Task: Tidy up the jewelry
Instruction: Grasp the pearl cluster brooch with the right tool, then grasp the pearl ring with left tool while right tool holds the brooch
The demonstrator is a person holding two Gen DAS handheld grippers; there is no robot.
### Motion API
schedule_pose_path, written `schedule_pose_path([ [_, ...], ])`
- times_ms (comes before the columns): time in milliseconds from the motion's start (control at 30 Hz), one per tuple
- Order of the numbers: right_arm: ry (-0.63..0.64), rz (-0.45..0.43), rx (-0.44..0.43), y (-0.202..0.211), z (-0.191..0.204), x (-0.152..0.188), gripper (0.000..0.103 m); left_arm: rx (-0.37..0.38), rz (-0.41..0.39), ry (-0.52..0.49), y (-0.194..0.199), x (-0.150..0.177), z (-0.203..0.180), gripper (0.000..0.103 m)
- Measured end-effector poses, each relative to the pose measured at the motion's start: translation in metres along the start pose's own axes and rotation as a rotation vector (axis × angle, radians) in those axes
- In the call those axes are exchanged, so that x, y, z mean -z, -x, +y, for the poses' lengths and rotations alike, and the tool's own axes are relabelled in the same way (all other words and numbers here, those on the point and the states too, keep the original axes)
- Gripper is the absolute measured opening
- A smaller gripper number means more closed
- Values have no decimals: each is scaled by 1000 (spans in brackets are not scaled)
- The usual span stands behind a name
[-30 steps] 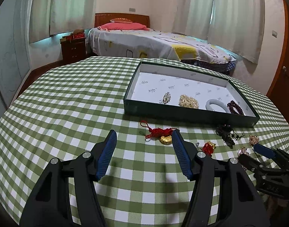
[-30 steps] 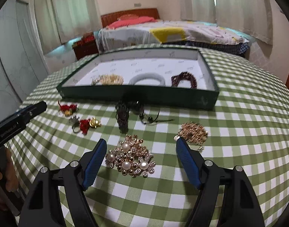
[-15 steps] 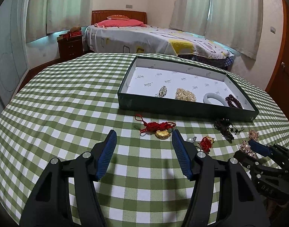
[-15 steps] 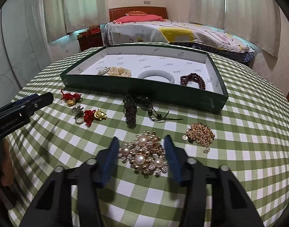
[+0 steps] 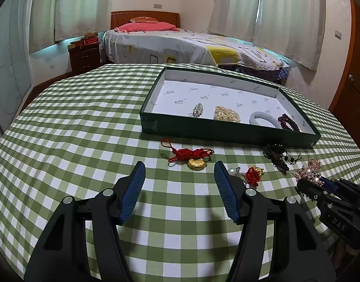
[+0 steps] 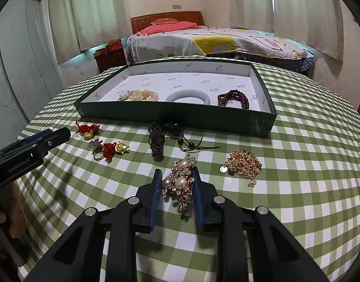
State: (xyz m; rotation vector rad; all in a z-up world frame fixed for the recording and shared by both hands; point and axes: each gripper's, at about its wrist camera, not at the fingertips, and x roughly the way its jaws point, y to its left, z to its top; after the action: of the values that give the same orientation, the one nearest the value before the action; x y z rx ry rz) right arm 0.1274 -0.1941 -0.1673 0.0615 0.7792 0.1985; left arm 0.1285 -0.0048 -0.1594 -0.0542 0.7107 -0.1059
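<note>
The right hand-held gripper [image 6: 176,183] is closing on the pearl brooch [image 6: 180,183]; pinch its centre firmly before lifting toward the tray [image 6: 175,119], left hand-held gripper [image 5: 178,185] spread, empty

Woven cotton-like tablecloth [image 6: 309,141], green-and-white check, matt, faintly wrinkled. Cardboard tray [image 6: 227,119], dark green matt outside, white printed paper lining inside. Glossy gold-toned metal brooch [image 6: 180,183] set with smooth lustrous pearls, pressed between ribbed blue rubbery pads [image 6: 156,192] of the closing right gripper [image 6: 176,192]; matt black plastic arms with bright metal rivets. Shiny gold bead chain [image 6: 244,164]. Red knotted cord charm [image 5: 191,155] with a polished gold pendant. Smooth, milky, glazed-looking bangle [image 6: 188,95]. Dark red glossy bead bracelet [image 6: 233,98]. Dull black braided cord [image 6: 157,138]. Varnished reddish wooden headboard [image 5: 144,15]. Soft printed bed cover [image 5: 180,44].
</note>
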Motion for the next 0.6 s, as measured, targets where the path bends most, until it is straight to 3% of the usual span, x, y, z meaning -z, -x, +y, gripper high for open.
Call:
schedule_pose_path([
  [367,-19,-16,7,4,-9,-7,25,46,24,-57,-7,-3,-22,57],
  [433,-24,-17,3,4,-11,-7,25,54,35,-82,-10,-4,-30,49],
  [533,-30,-18,0,4,-14,-8,25,58,56,-97,-16,-5,-37,48],
  [600,-34,-20,-2,4,-15,-9,25,65,74,-104,-21,-5,-40,41],
])
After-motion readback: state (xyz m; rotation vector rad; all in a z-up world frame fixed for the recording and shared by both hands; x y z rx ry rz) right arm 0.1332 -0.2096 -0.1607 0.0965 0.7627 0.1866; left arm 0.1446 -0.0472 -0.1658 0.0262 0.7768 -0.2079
